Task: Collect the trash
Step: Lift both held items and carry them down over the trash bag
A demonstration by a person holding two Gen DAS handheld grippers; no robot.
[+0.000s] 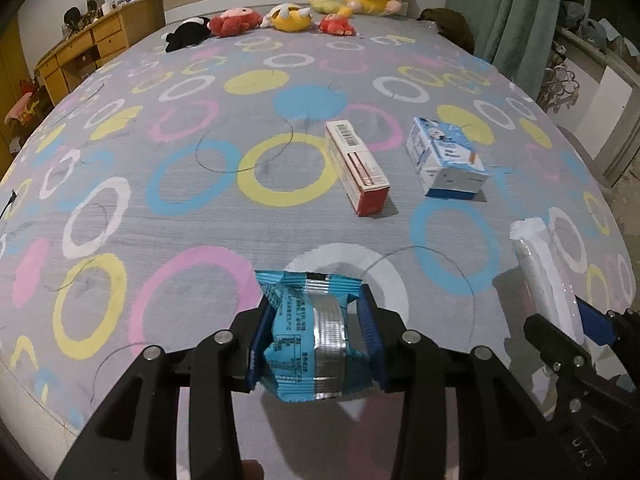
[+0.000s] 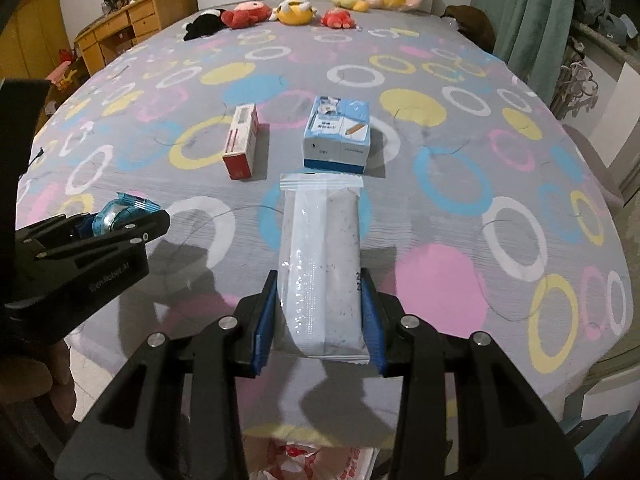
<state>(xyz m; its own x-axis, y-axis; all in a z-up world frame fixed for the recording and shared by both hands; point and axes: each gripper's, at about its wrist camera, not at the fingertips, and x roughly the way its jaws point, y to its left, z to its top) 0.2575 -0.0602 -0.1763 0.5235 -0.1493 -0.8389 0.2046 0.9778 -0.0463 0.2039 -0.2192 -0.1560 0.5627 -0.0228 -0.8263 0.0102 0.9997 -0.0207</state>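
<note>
Left gripper (image 1: 316, 340): you are gripping a blue snack wrapper (image 1: 310, 336) here; the blue-padded fingers (image 1: 256, 354) are pressing on both its sides, and it is hanging clear of the bed.
Right gripper (image 2: 320, 318): you are clamping a long white wrapper (image 2: 322, 264) between the fingers (image 2: 266, 320); its far sealed end is pointing toward the headboard, above the sheet.
Side views: each gripper is showing at the edge of the other's camera, the left one with the blue wrapper at the left of the right wrist view, the right one with the white wrapper at the right of the left wrist view.
Below the right gripper: a red-and-white plastic bag (image 2: 320, 460) is showing at the near edge of the bed, partly hidden.
Bed (image 1: 120, 200): a grey sheet with coloured rings is lying under both grippers.
Remaining trash: a red-and-white box (image 1: 356, 166) and a blue-and-white carton (image 1: 444, 158) are lying on the sheet past the grippers, near each other but apart.
Far end: plush toys (image 1: 288, 16) are sitting in a row by the headboard.
</note>
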